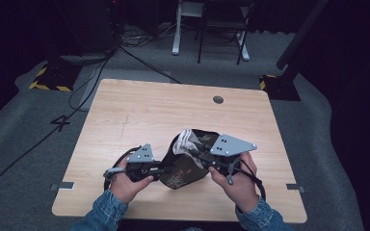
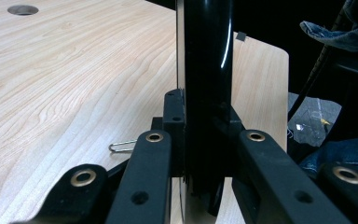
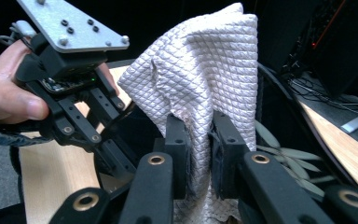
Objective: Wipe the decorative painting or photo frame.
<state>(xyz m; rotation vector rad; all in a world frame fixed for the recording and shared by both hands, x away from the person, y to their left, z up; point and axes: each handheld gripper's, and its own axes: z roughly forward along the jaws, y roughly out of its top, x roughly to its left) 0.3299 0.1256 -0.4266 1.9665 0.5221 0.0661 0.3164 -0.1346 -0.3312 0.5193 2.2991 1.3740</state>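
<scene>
Left gripper [image 1: 160, 170]: fingers clamped on the glossy black edge of the bag [image 1: 185, 169], low over the bench [image 1: 139, 110]. Bag sits between both hands, near the bench's front edge, dark leaf-print shell, white quilted lining [image 3: 200, 70] pulled out the top. Right gripper [image 3: 199, 154]: fingers pinched tight on that lining. Risk: only a thin fold is held, so pulling harder could slip it free or strain the seam, since the left anchors the rim.

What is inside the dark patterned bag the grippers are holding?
White quilted cloth rises out of the bag, pinched by the right gripper. The left gripper clamps the bag's edge. Anything deeper inside is covered.
</scene>
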